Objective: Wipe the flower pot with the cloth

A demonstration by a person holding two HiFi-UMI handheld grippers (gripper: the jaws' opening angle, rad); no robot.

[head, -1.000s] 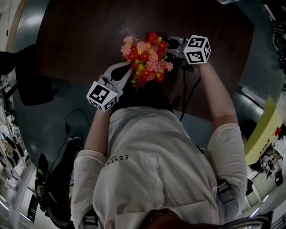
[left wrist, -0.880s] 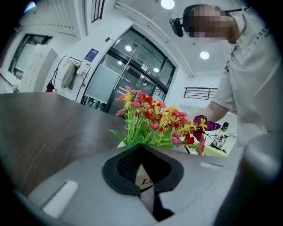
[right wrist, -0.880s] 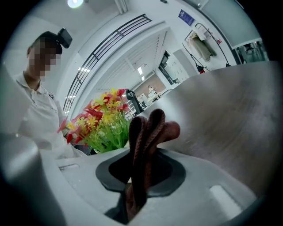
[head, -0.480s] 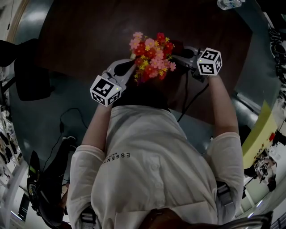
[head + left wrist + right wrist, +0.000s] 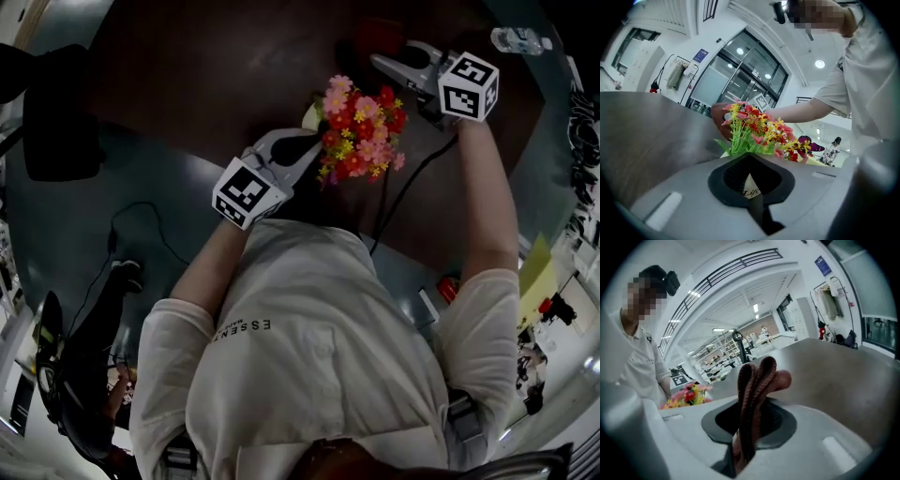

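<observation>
A white flower pot (image 5: 749,185) full of red, pink and yellow artificial flowers (image 5: 361,131) (image 5: 754,126) is held over the dark wooden table (image 5: 187,75). My left gripper (image 5: 305,150) (image 5: 751,190) is shut on the pot's rim, and its pads hide most of the pot. The dark red cloth (image 5: 375,39) (image 5: 757,378) sticks up in folds from my right gripper (image 5: 382,62) (image 5: 743,437), which is shut on it. That gripper is beyond and to the right of the flowers, apart from them. The flowers (image 5: 686,394) show low at the left of the right gripper view.
A clear plastic bottle (image 5: 520,39) lies at the table's far right. A black chair (image 5: 56,122) stands to the left of the table. A black cable (image 5: 398,202) hangs from the right gripper across the near table edge. Behind are glass doors (image 5: 740,75).
My right gripper with the cloth has moved away from the flowers, farther out and to the right. My left gripper still grips the pot in the same way.
</observation>
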